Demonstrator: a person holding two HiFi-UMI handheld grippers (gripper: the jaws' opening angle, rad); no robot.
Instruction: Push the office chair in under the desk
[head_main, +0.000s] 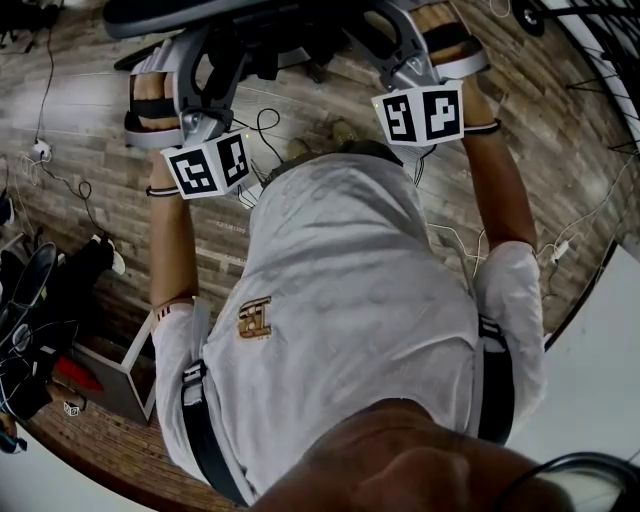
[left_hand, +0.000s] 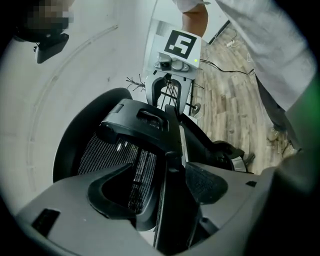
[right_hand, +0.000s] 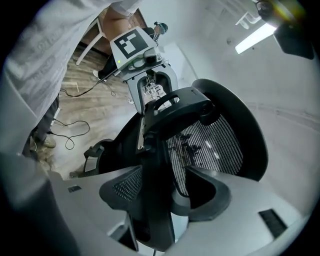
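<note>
Evidently the chair stood on the wood floor just ahead of the person, mesh back toward them. It should roll readily, and its stiff back frame looked the place to push. The left gripper and right gripper each gaped wide, straddling a side edge of that frame, unclamped.

Open box on plank floor; lit ceiling lamp
</note>
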